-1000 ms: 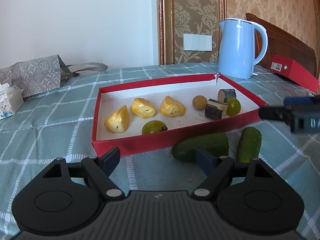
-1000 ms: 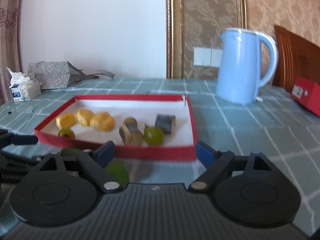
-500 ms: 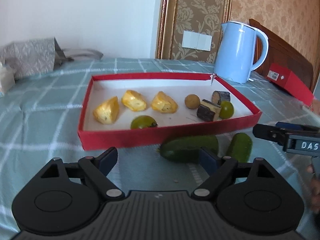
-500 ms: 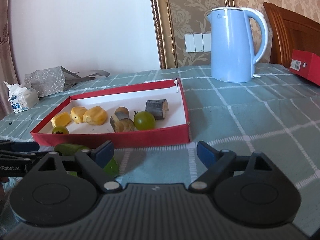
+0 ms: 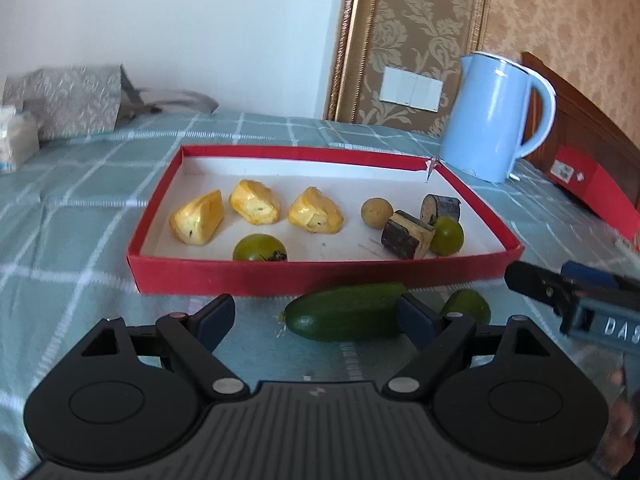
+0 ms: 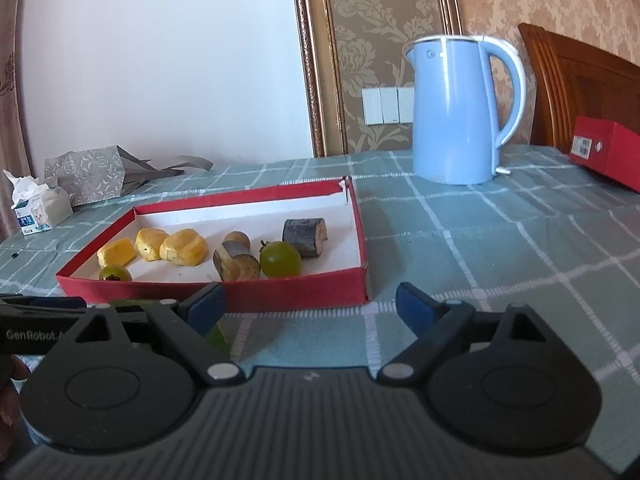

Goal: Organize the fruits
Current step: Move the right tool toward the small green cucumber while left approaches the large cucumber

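A red tray (image 5: pixel 320 278) with a white floor holds three yellow fruit pieces (image 5: pixel 256 208), two green tomatoes (image 5: pixel 259 247), a round brown fruit (image 5: pixel 376 213) and two dark cut chunks (image 5: pixel 406 234). Two dark green cucumbers lie on the cloth in front of it, a long one (image 5: pixel 344 312) and a shorter one (image 5: pixel 468 306). My left gripper (image 5: pixel 316 316) is open and empty just before the long cucumber. My right gripper (image 6: pixel 310 306) is open and empty before the tray's (image 6: pixel 304 292) right corner; it also shows in the left wrist view (image 5: pixel 560 284).
A light blue kettle (image 6: pixel 460 112) stands behind the tray at the right. A red box (image 6: pixel 604 152) lies at the far right by a wooden headboard. A grey patterned bag (image 6: pixel 88 172) and a tissue pack (image 6: pixel 36 208) sit at the back left on the checked green cloth.
The left gripper has swung left and closer to the long cucumber. The right gripper has turned, so the tray sits further left in its view.
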Demonstrator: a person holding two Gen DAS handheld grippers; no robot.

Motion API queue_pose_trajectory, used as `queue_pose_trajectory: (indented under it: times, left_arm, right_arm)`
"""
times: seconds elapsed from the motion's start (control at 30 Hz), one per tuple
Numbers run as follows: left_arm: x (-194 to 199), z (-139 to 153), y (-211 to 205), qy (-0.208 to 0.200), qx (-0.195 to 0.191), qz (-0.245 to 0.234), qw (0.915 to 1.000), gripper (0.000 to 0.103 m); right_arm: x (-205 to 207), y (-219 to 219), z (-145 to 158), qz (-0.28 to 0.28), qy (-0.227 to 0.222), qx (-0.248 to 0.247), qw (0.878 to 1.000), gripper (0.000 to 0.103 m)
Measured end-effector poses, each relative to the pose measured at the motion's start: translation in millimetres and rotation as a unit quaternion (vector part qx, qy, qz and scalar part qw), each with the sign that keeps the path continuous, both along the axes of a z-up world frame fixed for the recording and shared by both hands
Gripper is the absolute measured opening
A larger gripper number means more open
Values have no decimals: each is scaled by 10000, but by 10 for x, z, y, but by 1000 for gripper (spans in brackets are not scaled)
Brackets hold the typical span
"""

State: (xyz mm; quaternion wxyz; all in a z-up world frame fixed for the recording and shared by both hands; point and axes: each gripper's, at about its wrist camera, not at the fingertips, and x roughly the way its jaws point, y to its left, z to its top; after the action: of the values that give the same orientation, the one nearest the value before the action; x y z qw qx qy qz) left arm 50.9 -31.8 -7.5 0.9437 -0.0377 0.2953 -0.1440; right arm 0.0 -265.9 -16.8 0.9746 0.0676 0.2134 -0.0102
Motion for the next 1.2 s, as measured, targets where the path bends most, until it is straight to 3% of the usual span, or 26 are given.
queue_pose_trajectory:
  times: [0.2, 0.37, 0.97, 1.03, 1.1, 1.2]
  left_arm:
    - [21, -6, -19, 271, -405, 103, 9988, 89]
    - [49, -11, -159, 140, 108, 69, 9998, 89]
    - [159, -70, -267, 160, 466, -49, 9988, 89]
    - [133, -74, -268, 125, 504, -132, 9986, 86]
    - [105, -68, -260, 97, 465, -245, 9986, 75]
    - [93, -73, -280, 50, 493, -303, 9983, 74]
  right_arm:
    - [-8, -38, 8, -11, -27, 100, 9999, 92]
    - [0, -40, -3, 11, 12, 118, 9999, 92]
    - [-5, -55, -3, 75, 0, 179, 9998, 93]
    - [-7, -56, -4, 68, -3, 190, 9998, 93]
    - [-5, -63, -9, 61, 6, 198, 9998, 93]
    - [2, -93, -16, 69, 14, 296, 9995, 93]
